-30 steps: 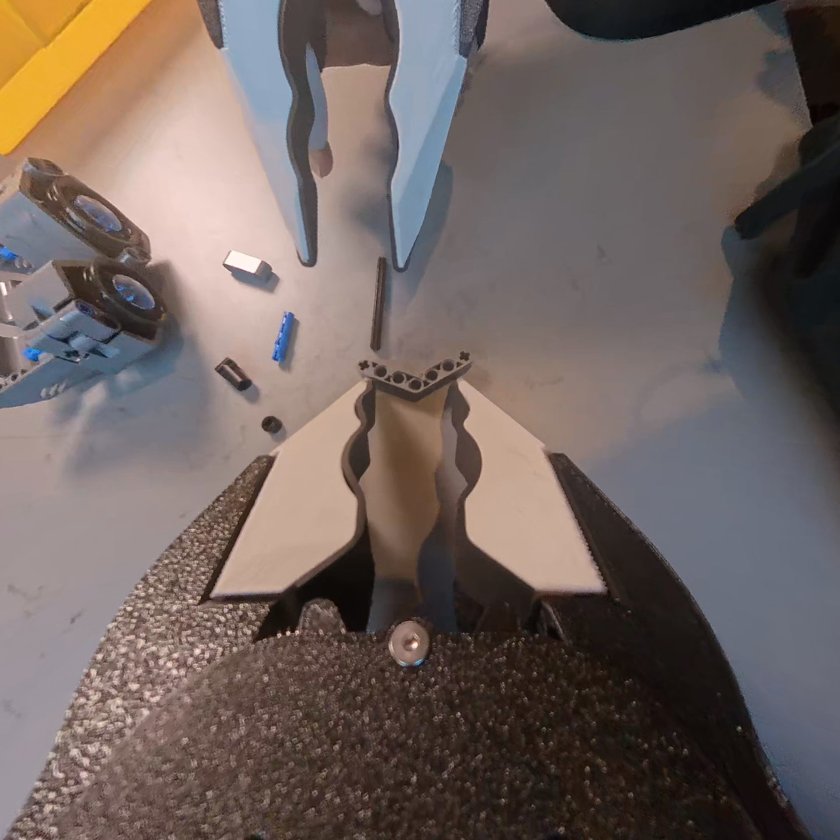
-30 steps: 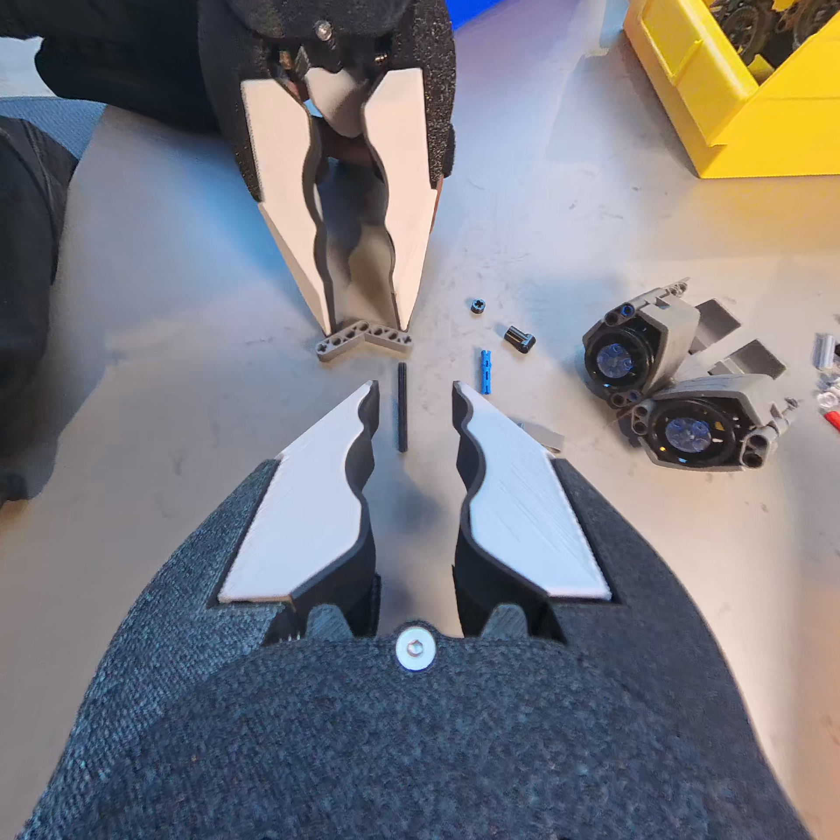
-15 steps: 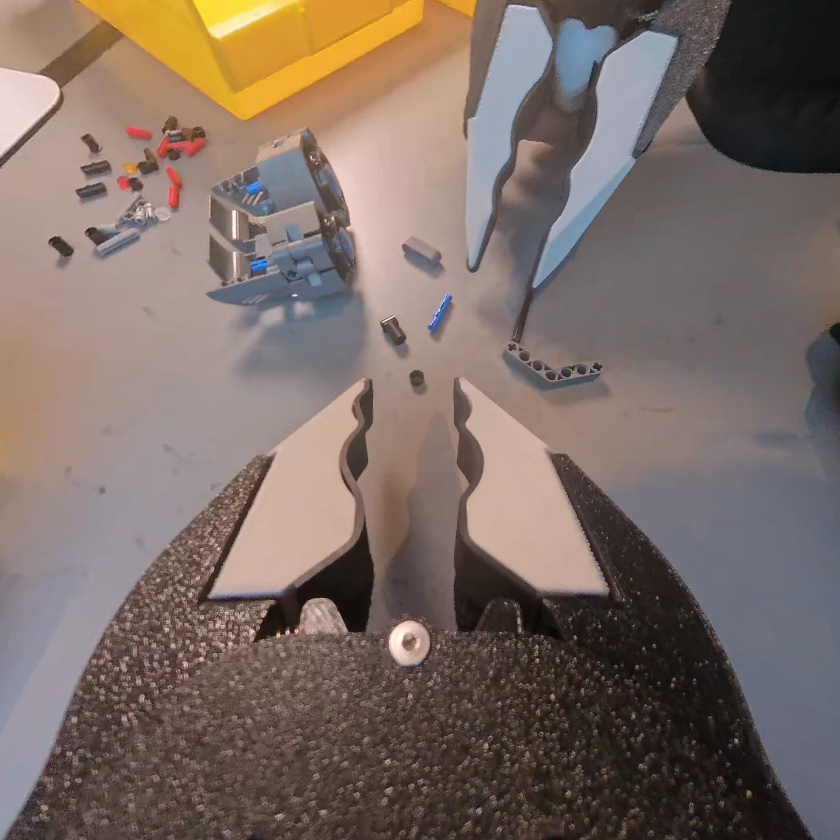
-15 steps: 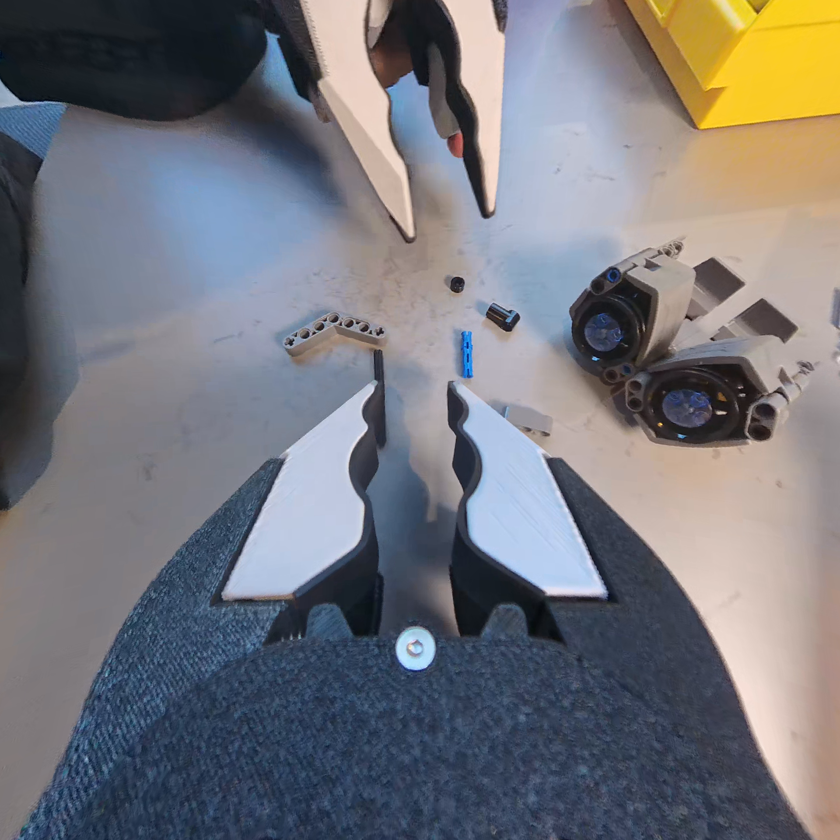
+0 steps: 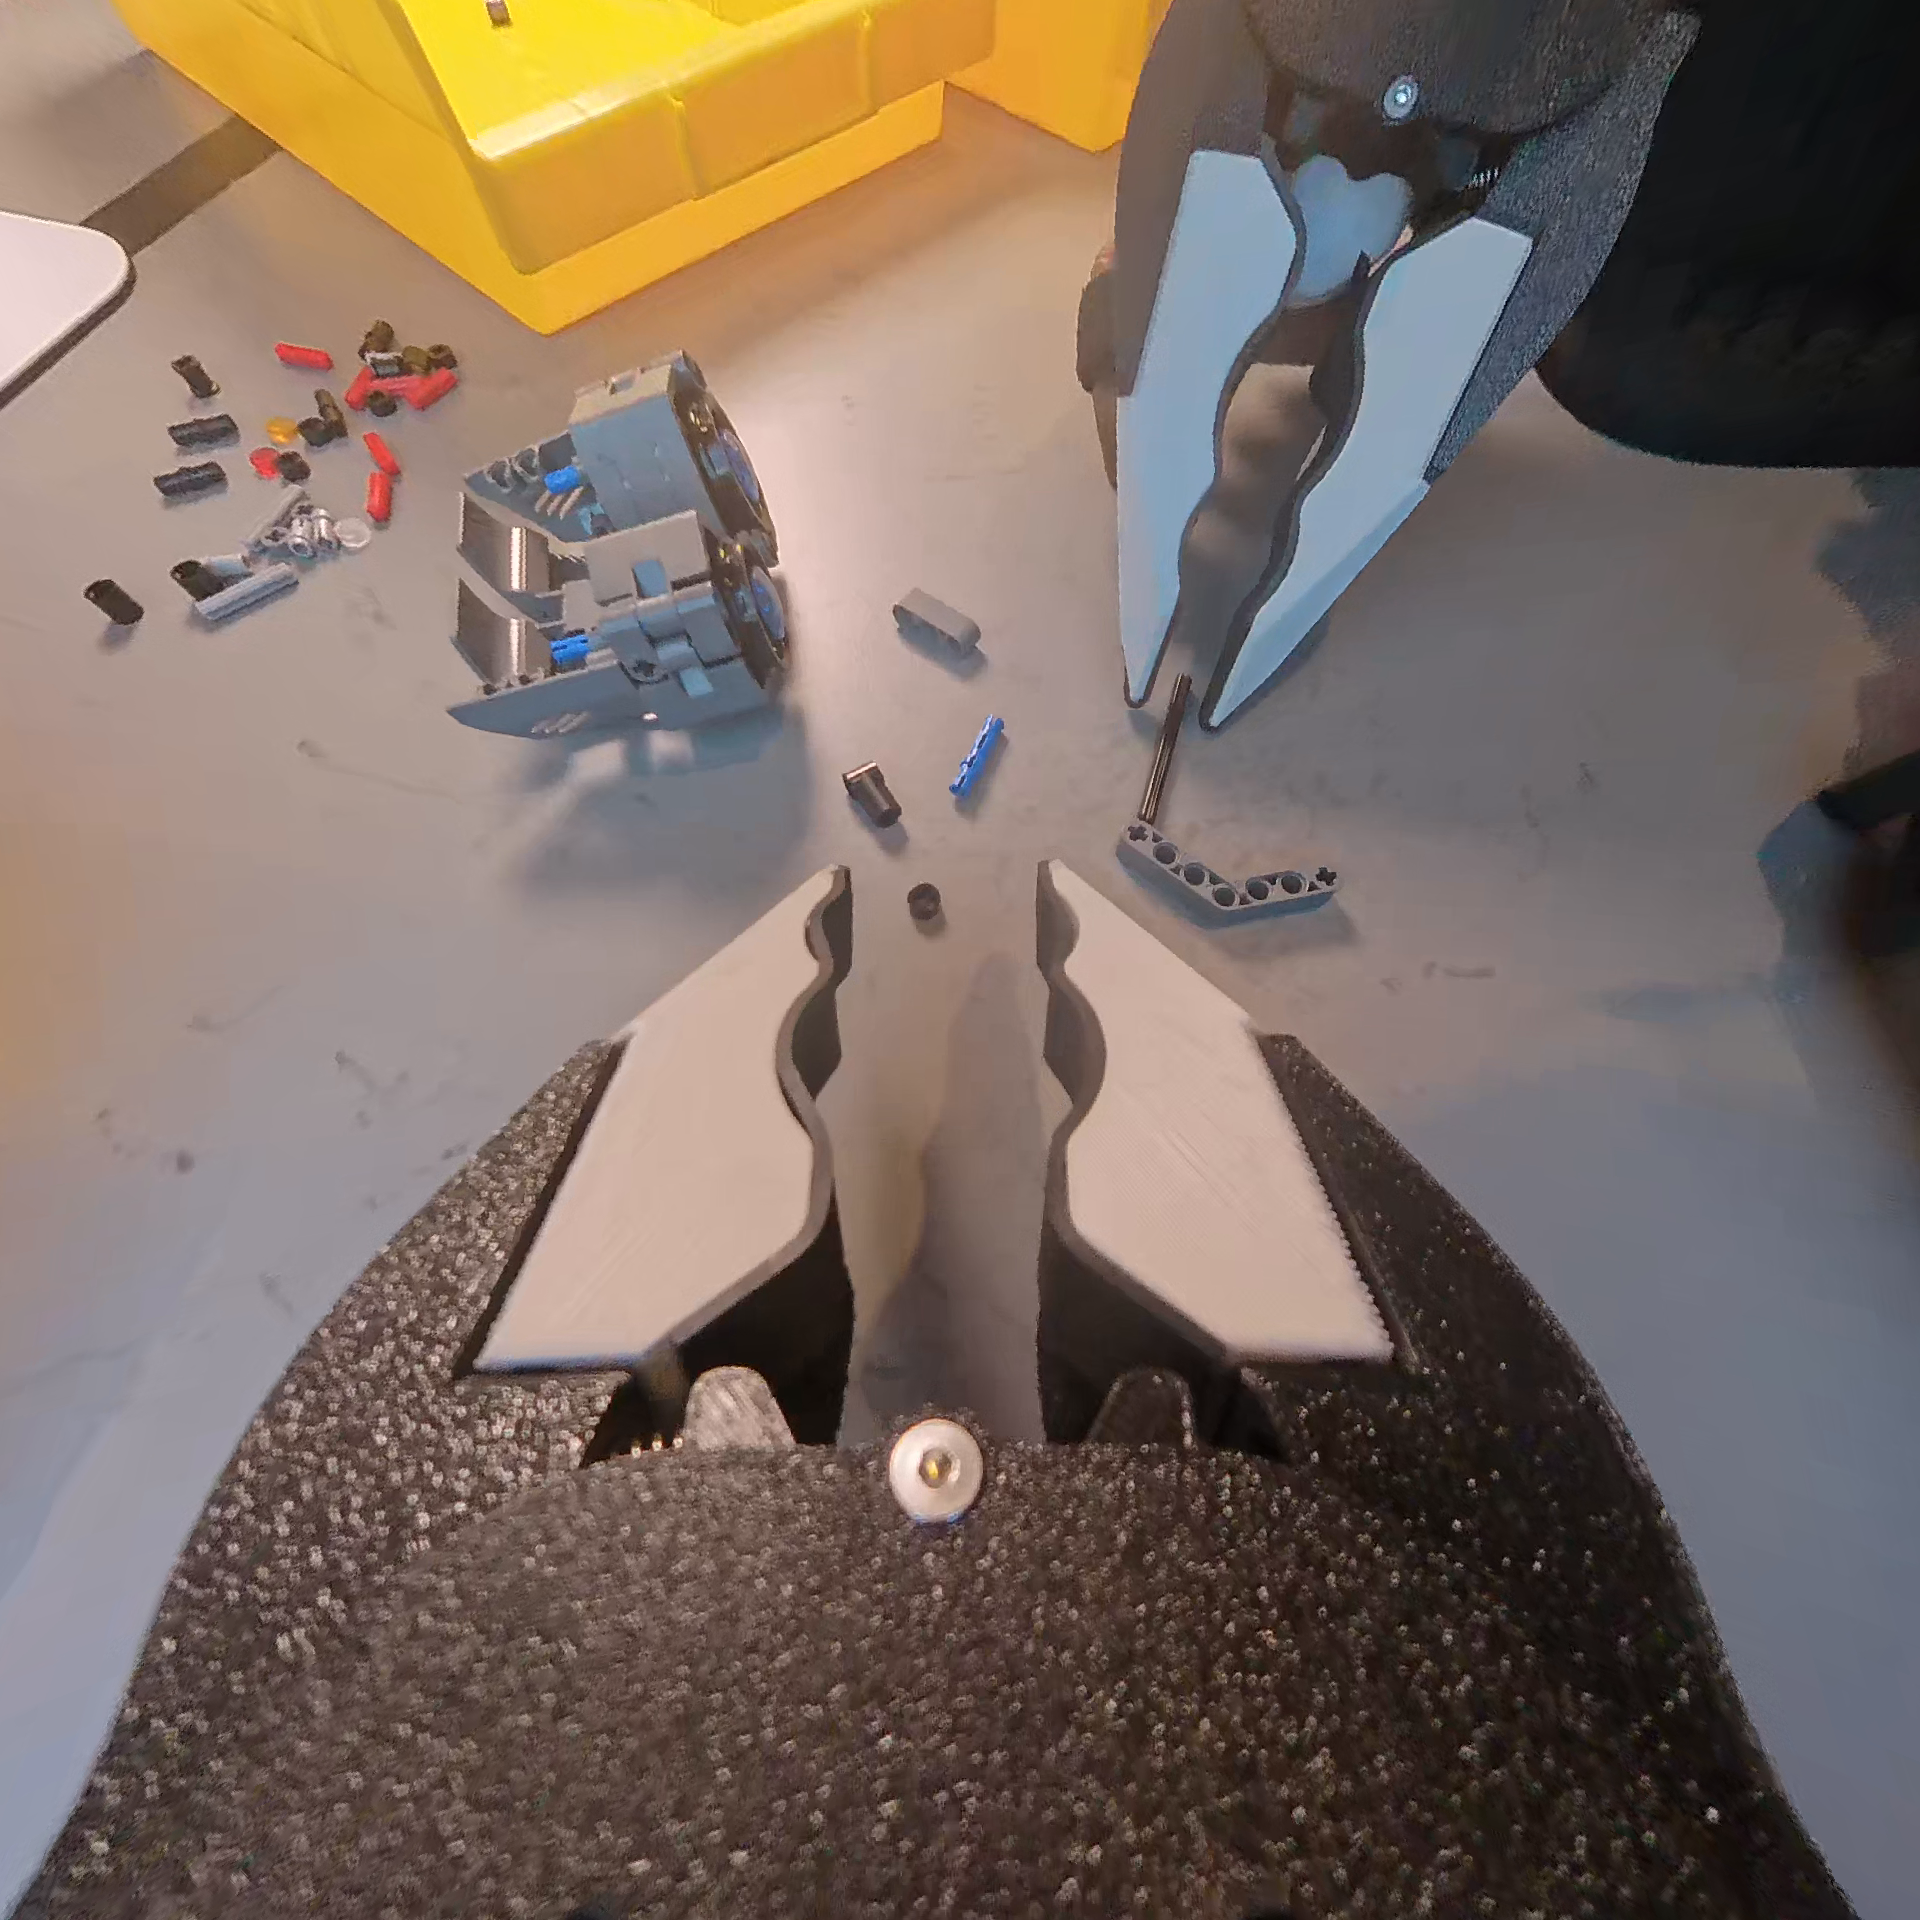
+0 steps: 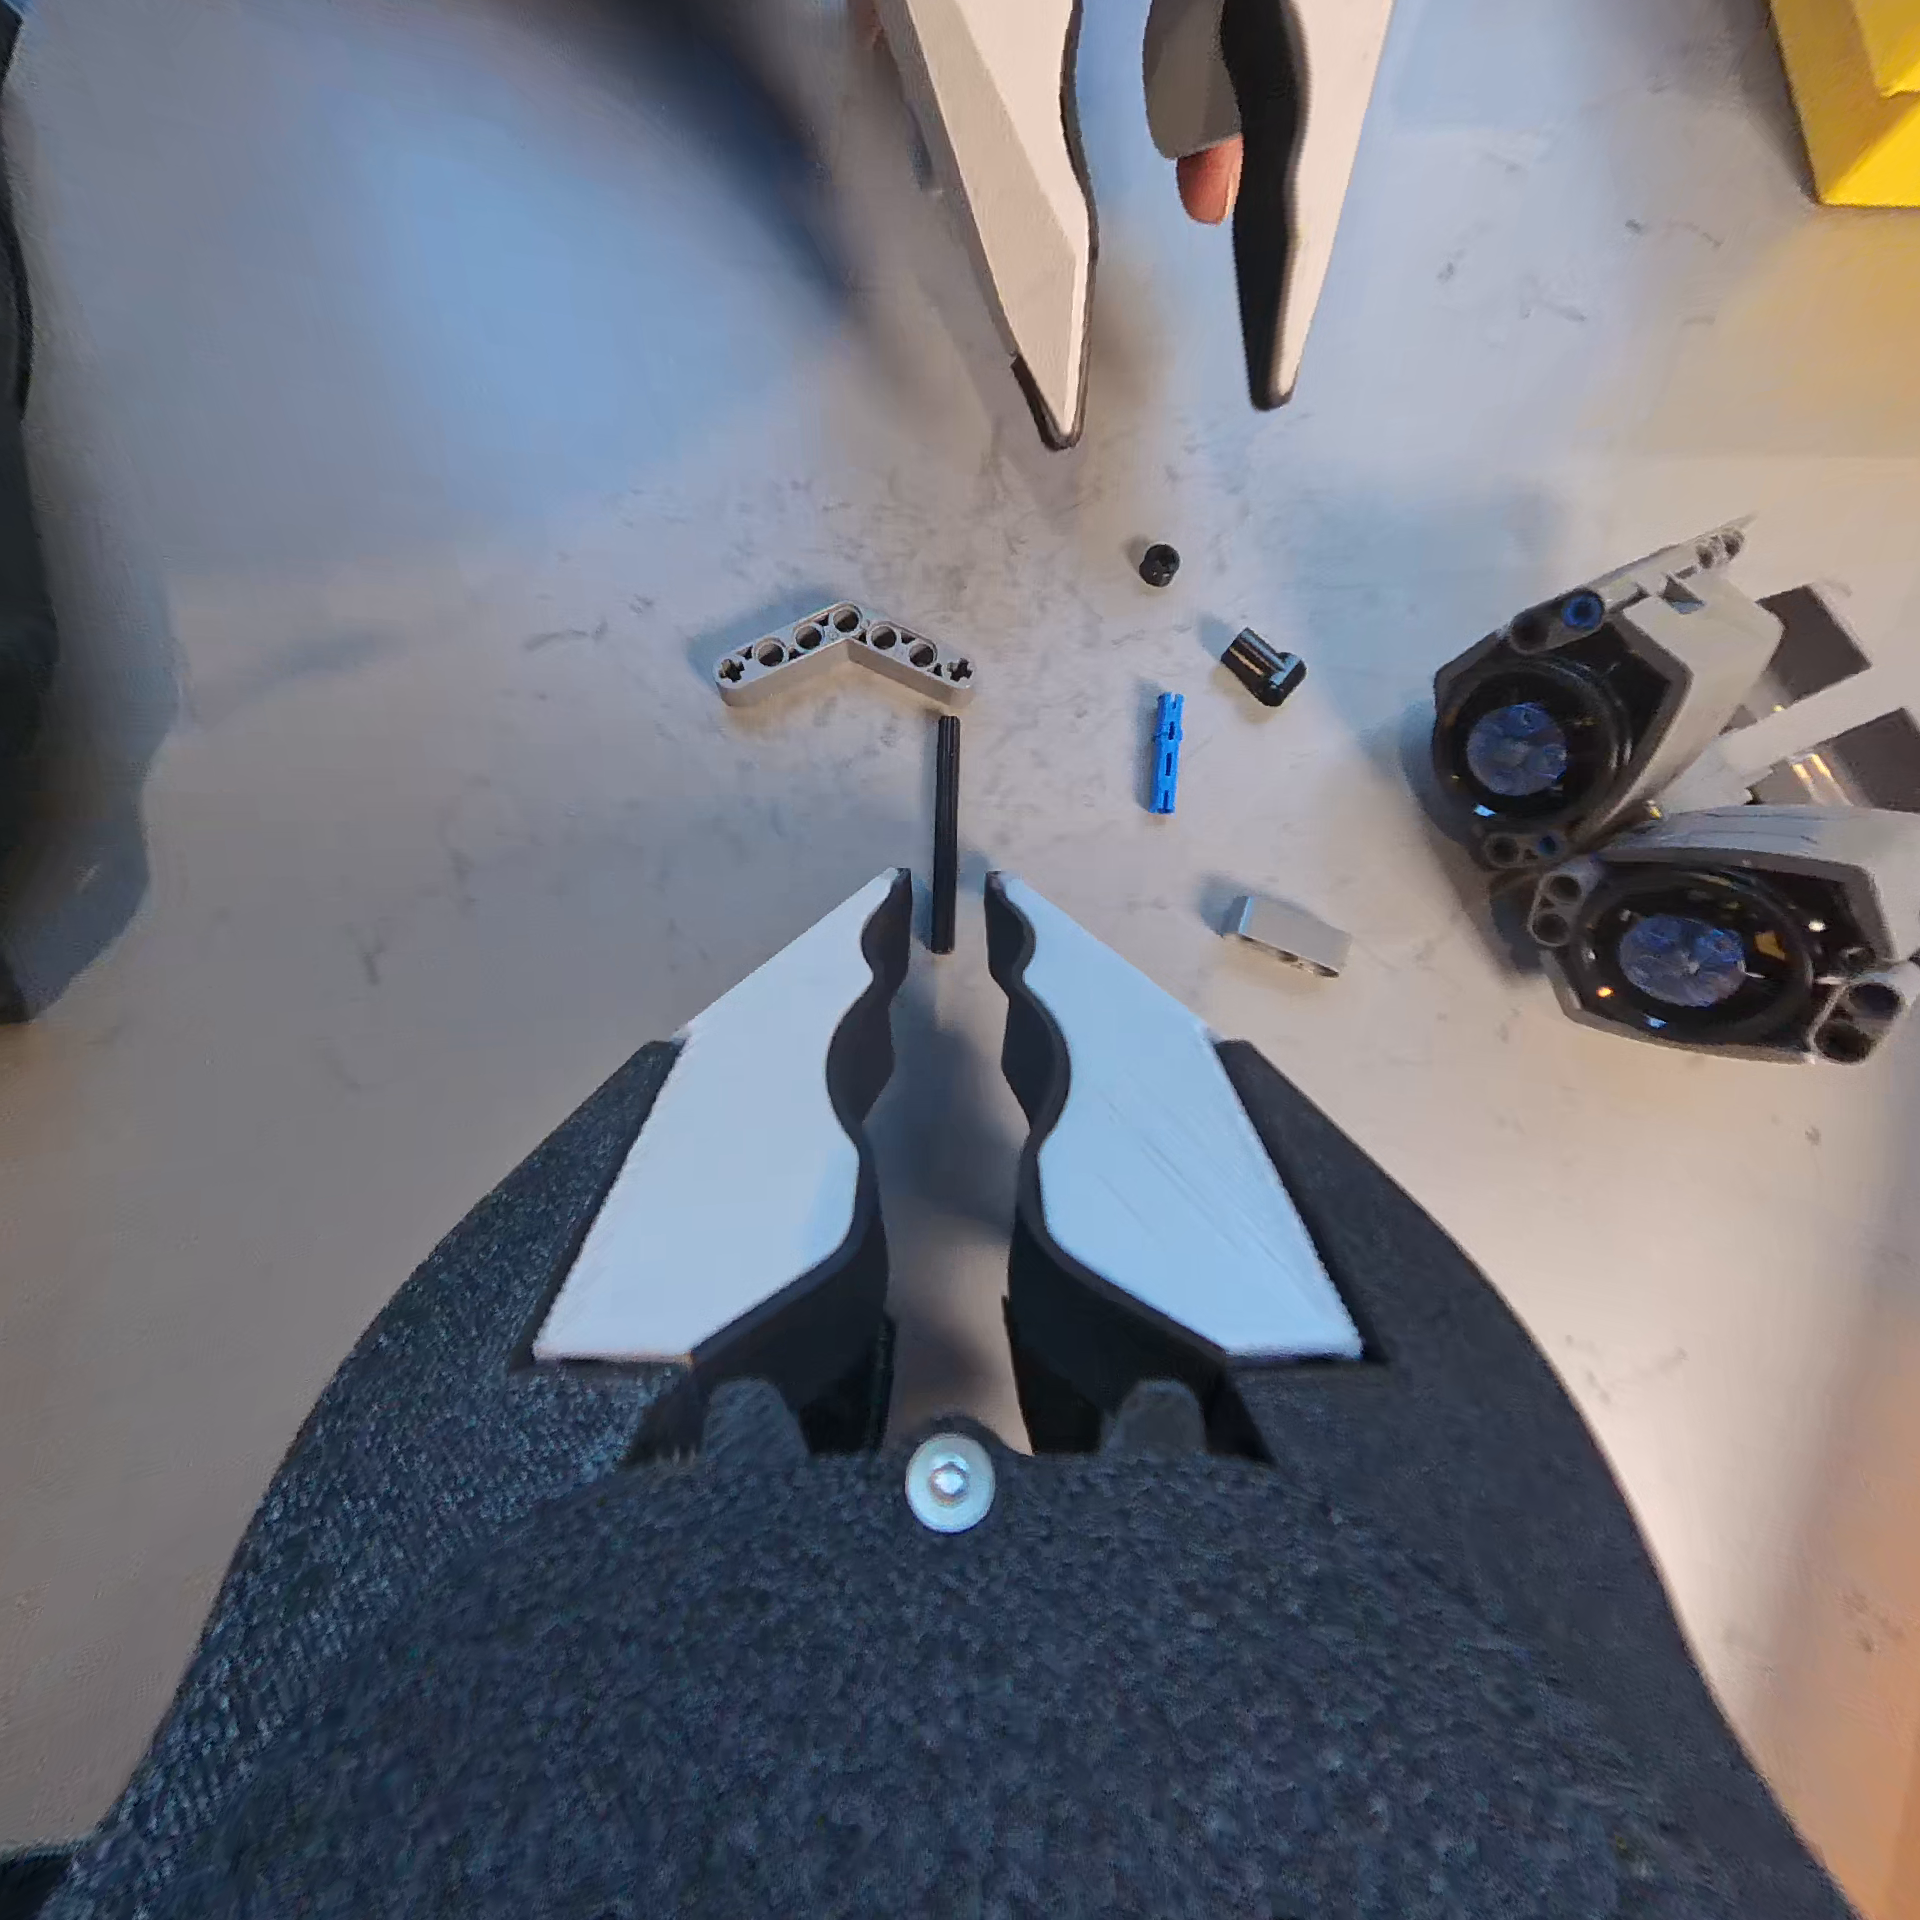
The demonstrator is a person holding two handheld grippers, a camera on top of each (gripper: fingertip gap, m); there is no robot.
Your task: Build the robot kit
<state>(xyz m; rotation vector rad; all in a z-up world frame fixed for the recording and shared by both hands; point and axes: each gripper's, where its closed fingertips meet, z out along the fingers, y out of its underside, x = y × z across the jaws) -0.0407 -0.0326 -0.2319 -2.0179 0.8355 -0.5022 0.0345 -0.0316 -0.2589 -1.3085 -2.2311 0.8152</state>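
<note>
Right gripper (image 6: 947,875), fingers apart, straddles near end of black axle (image 6: 944,831); axle's long axis runs up-frame. Left gripper (image 5: 943,875) apart, over small black bush (image 5: 923,900).

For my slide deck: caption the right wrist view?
Open right gripper straddling a black axle beside a grey angled beam.

axle (image 6: 944,831) (lying) below beam (image 6: 844,655)

I see a black axle (image 6: 944,831), a blue pin (image 6: 1168,751), a pale grey angled beam (image 6: 844,655) on the grey worktop (image 5: 312,935) — red and black bits (image 5: 312,416) near yellow bins (image 5: 623,135).
</note>
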